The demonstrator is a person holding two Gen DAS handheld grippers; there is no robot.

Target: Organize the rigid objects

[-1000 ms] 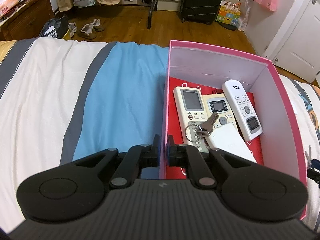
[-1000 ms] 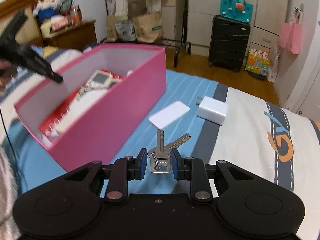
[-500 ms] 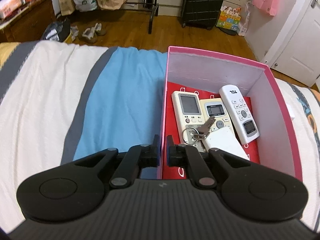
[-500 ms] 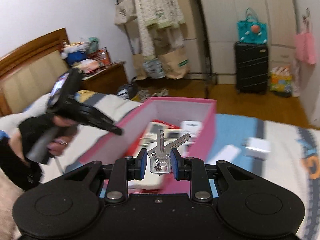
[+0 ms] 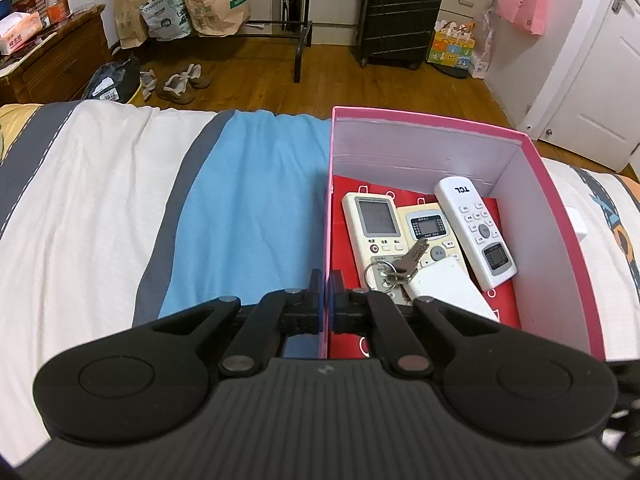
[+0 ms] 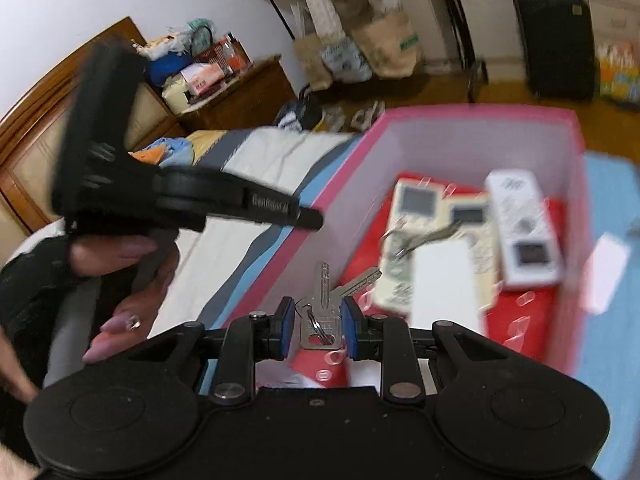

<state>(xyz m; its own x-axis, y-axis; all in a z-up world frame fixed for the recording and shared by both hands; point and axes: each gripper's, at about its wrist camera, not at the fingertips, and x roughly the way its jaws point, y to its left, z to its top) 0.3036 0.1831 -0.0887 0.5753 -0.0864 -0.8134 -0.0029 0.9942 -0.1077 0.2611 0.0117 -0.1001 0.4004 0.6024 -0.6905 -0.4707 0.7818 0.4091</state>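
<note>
Two keys point(image 6: 320, 312) clamped in right gripper point(image 6: 318, 334) fingers, now over pink box point(image 5: 560, 216); left gripper point(image 5: 328, 304) pinches its wall; drop next

My left claw point(image 5: 327, 300): matt black plastic arms, ribbed housing, blue rubbery-looking pads. Same build on my right claw point(image 6: 318, 328). Keys point(image 6: 320, 312) between its pads: bare silvery metal, brushed, faint shine, on a thin wire ring. Box point(image 5: 440, 136): stiff card, pink outside, pale smooth matt walls inside, glossy red sheet on its floor. Remotes point(image 5: 476, 232): white and cream hard plastic, smooth, slight sheen, grey glassy screens. Bedsheet point(image 5: 248, 208): soft woven cloth, matt, lightly creased. Floor point(image 5: 256, 68): varnished wood boards, some glare. Bags point(image 5: 216, 0): brown crinkled paper. Suitcase point(image 5: 400, 12): black ribbed hard shell.
</note>
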